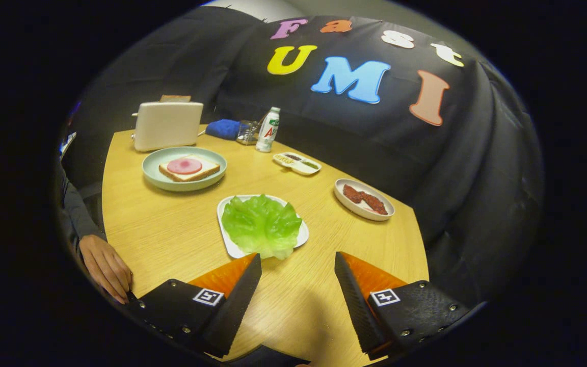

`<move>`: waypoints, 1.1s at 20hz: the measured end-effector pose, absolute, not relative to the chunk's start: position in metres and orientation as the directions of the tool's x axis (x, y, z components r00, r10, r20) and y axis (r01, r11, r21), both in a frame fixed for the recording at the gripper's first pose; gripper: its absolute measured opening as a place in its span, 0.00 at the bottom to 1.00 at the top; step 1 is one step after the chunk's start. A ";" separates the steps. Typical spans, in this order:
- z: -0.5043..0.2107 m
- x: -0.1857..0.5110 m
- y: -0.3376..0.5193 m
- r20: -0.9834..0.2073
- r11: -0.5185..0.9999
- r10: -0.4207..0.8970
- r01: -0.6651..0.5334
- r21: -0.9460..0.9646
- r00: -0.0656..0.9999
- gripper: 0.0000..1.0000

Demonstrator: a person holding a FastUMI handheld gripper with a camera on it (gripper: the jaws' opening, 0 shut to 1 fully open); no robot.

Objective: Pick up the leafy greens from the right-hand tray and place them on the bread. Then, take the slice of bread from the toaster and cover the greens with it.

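Gripper (297,265) spread wide, holding nothing, above wooden table (171,239). Crinkled lettuce (262,224) on white square tray (230,239), just ahead at 12. Bread (189,168) with ham on round plate (156,176) at 10; toaster (167,125) beyond, slice (175,98) poking out.

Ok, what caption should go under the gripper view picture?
Open gripper hovers just short of the leafy greens on their white tray, bread on the plate beyond.
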State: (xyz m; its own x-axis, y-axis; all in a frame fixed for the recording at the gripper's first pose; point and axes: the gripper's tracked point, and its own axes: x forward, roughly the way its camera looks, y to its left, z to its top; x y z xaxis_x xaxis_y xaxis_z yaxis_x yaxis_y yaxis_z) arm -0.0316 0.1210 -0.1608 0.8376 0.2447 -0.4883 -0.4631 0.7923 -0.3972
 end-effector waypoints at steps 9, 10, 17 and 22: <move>-0.169 -0.011 0.124 -0.547 0.624 0.205 -0.539 -0.566 0.812 0.84; -0.170 -0.011 0.127 -0.556 0.610 0.208 -0.551 -0.569 0.805 0.84; -0.169 -0.002 0.154 -0.567 0.553 0.300 -0.624 -0.552 0.767 0.68; -0.164 -0.001 0.169 -0.560 0.603 0.368 -0.649 -0.464 0.742 0.06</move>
